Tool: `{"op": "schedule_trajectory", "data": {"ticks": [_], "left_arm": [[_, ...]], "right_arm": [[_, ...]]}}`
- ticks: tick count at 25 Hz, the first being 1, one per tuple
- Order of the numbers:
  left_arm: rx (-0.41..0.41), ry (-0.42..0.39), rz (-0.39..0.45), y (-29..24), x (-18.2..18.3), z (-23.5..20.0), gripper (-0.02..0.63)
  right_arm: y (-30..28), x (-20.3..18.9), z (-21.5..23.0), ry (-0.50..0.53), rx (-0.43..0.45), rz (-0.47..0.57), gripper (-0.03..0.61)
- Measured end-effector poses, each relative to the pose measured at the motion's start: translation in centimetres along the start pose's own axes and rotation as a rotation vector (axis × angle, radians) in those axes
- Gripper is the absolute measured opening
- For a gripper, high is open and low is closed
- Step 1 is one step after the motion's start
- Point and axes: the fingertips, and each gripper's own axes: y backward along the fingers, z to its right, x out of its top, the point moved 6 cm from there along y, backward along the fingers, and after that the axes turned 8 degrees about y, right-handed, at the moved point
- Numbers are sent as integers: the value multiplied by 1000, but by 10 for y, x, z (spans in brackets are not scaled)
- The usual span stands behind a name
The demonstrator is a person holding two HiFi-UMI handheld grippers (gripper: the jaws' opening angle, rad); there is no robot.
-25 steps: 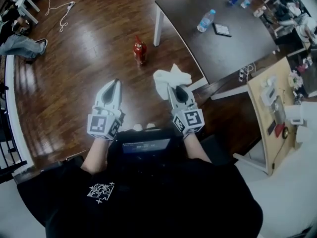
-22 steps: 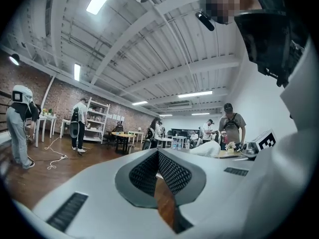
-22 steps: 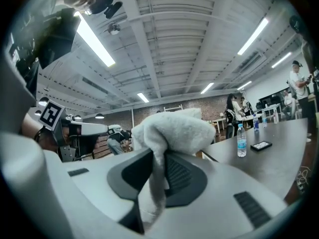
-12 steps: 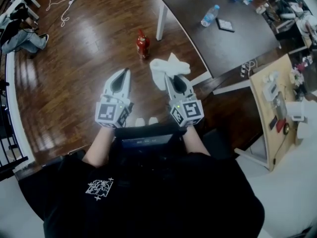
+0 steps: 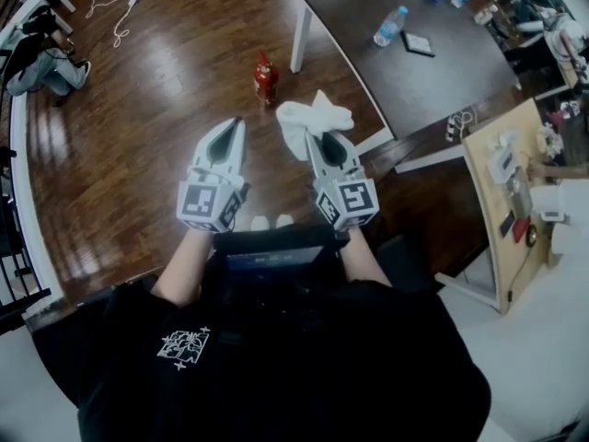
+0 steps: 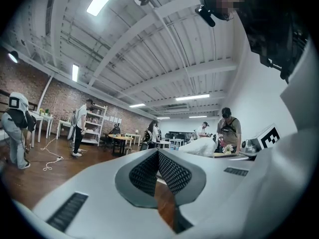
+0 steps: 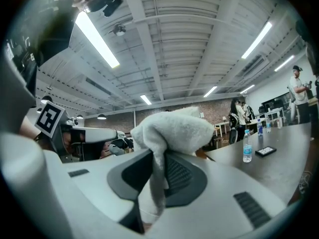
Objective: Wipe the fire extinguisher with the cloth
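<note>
A small red fire extinguisher [image 5: 266, 76] stands upright on the wooden floor, next to a white table leg. My right gripper [image 5: 322, 134] is shut on a white cloth [image 5: 308, 122], which bunches up over its tips; the same cloth [image 7: 172, 131] hangs between the jaws in the right gripper view. My left gripper [image 5: 232, 125] is shut with nothing in it, its jaws meeting in the left gripper view [image 6: 157, 156]. Both grippers are held side by side in front of the person, short of the extinguisher.
A dark table [image 5: 433, 72] with white legs stands to the right, with water bottles [image 5: 387, 27] and a dark flat item [image 5: 419, 45] on it. A wooden board with small items [image 5: 511, 178] lies at the far right. A white cable [image 5: 120, 21] trails at upper left. People stand further off.
Both grippers have shifted slightly forward toward the extinguisher and the view has tilted a little. The cloth stays held in the right gripper.
</note>
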Motion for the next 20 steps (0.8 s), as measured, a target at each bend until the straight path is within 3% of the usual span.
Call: {"op": "schedule_trajectory", "data": {"ticks": [20], "left_arm": [[-19,-16,16,4,3,11,0]], "right_arm": [[9,-1,1,5,-12,-2,77]]}}
